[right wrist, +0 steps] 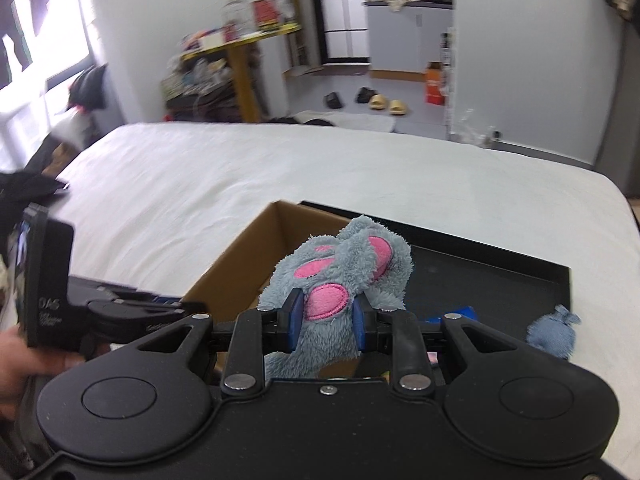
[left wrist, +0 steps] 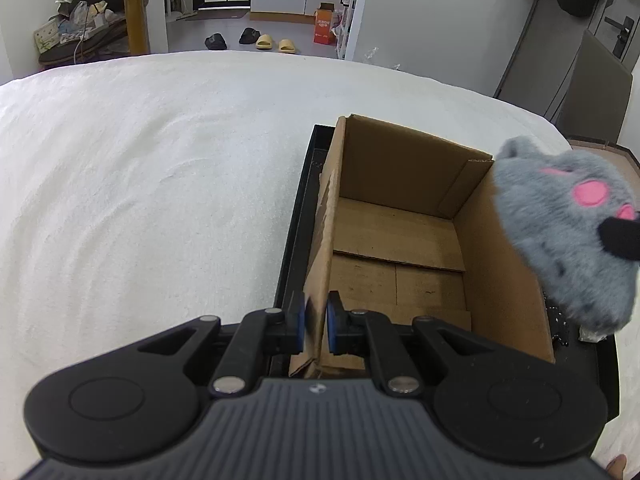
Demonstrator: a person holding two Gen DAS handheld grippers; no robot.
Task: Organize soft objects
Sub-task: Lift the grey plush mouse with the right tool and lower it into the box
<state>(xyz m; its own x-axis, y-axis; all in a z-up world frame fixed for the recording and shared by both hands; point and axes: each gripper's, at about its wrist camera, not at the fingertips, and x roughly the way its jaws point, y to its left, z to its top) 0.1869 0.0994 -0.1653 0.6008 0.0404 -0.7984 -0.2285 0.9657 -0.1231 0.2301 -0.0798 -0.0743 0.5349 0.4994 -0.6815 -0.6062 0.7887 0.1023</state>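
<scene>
Left wrist view: left gripper [left wrist: 315,322] fingers clamp the cardboard box [left wrist: 400,240] wall, apparently steadying it; right gripper [right wrist: 326,320] fingers pinch the grey plush toy [right wrist: 340,276] above the box's opening, evidently for depositing.

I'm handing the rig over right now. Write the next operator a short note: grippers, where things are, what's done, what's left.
Left gripper: shut on the near-left wall of the cardboard box, steadying it.
Right gripper: shut on the grey plush toy with pink patches, held in the air beside the box's right wall, not yet inside.
The box stands on the black tray on the white bed; what shows of its inside looks empty.
A small blue fabric pouch lies at the tray's right edge.
Done: plush picked up.
Left: drop the plush into the box, then probably fetch the pouch.
</scene>
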